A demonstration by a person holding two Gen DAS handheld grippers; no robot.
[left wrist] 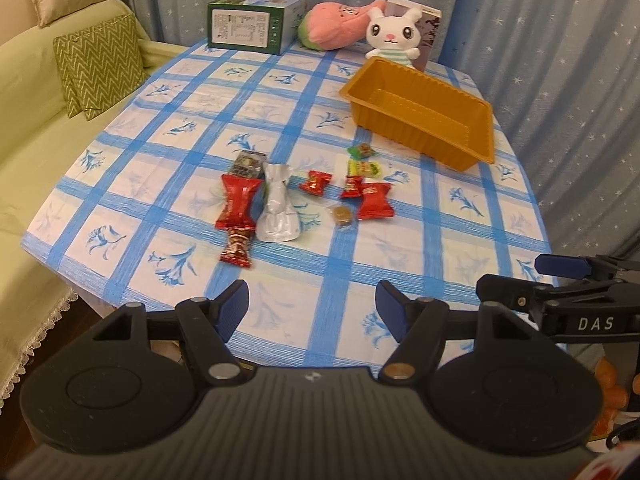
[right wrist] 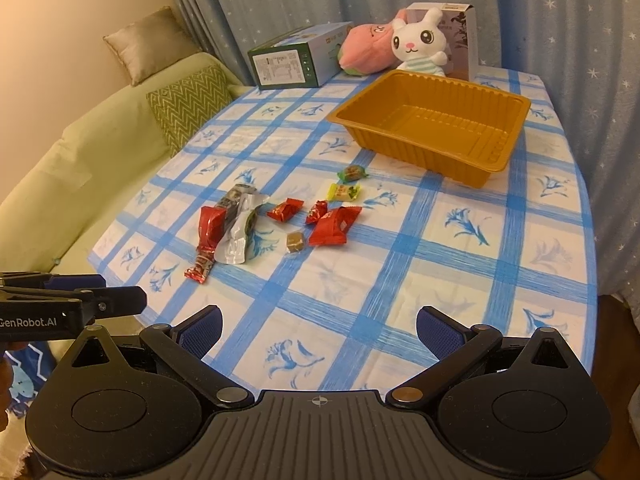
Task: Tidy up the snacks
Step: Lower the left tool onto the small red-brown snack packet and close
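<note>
**Snack sorting: no pick made, both tongs empty**

The left gripper [left wrist: 312,310] and right gripper [right wrist: 318,330] are held spread apart, empty, over the near table edge. Snacks are scattered mid-cloth, all outside the orange tray [right wrist: 516,136], which sits empty behind them. A lone piece such as the large red packet [right wrist: 334,226] is best taken first; fingers should be lowered astride it, closed on the wrapper body, not its crimped ends
</note>
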